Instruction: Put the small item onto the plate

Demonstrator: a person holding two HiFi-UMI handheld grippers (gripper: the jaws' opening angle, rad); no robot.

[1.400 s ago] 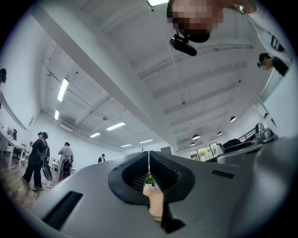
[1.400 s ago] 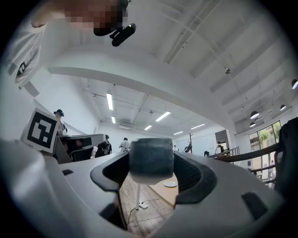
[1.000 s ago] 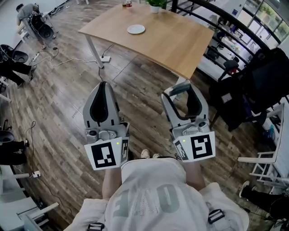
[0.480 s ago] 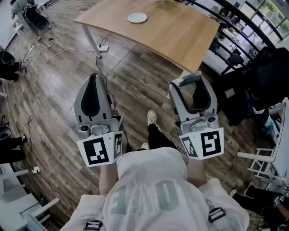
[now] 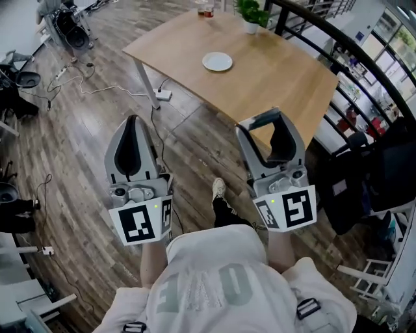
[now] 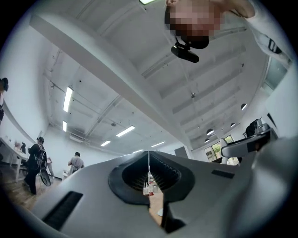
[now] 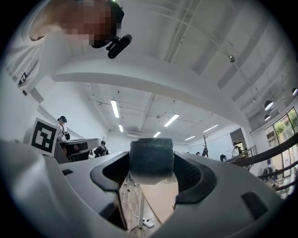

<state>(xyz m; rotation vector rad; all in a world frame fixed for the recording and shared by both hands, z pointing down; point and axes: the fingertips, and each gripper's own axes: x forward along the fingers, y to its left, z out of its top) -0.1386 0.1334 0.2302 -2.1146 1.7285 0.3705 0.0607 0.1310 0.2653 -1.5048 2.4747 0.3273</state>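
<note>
A white plate (image 5: 217, 62) lies on the wooden table (image 5: 273, 71) far ahead in the head view. My right gripper (image 5: 268, 129) is held up in front of me, over the floor and short of the table. It is shut on a small dark cylinder-like item (image 5: 281, 140), which fills the space between the jaws in the right gripper view (image 7: 151, 157). My left gripper (image 5: 132, 123) is at the same height to the left, shut with nothing in it (image 6: 149, 160). A sliver of the table (image 6: 155, 204) shows below its tips.
A potted plant (image 5: 249, 13) and small bottles (image 5: 205, 10) stand at the table's far edge. A power strip (image 5: 162, 95) and cables lie on the wood floor by the table leg. A dark railing (image 5: 364, 71) runs along the right. Chairs (image 5: 68, 26) stand at far left.
The table and plate have slid lower and nearer in the head view as the person walks forward. Both grippers keep their pose; the right still holds the dark item.
</note>
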